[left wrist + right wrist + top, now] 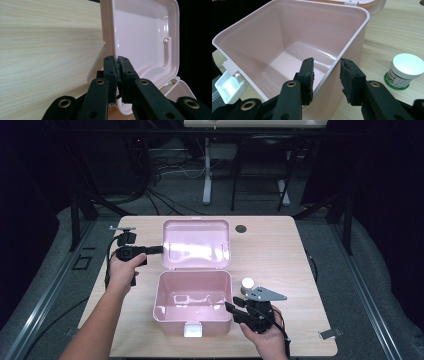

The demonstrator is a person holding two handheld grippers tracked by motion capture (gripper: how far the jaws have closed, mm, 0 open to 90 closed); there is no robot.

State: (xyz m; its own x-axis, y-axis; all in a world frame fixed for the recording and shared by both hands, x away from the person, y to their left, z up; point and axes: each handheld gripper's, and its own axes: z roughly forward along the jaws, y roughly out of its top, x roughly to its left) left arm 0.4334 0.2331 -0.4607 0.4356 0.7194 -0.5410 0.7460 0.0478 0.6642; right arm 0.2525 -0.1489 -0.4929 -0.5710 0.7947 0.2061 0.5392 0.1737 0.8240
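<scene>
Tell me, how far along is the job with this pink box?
Done: the pink box stands open, nothing visible inside. In hand: the left gripper is pinched on the lid edge, holding it up; the right gripper straddles the box's wall, jaws apart, not gripping. Left, probably: the small white-capped jar sits outside on the table.

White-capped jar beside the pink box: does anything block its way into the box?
Nothing visible does. The jar stands on the table just outside the box wall, which the right gripper straddles; the lid, pinched by the left gripper, is open.
</scene>
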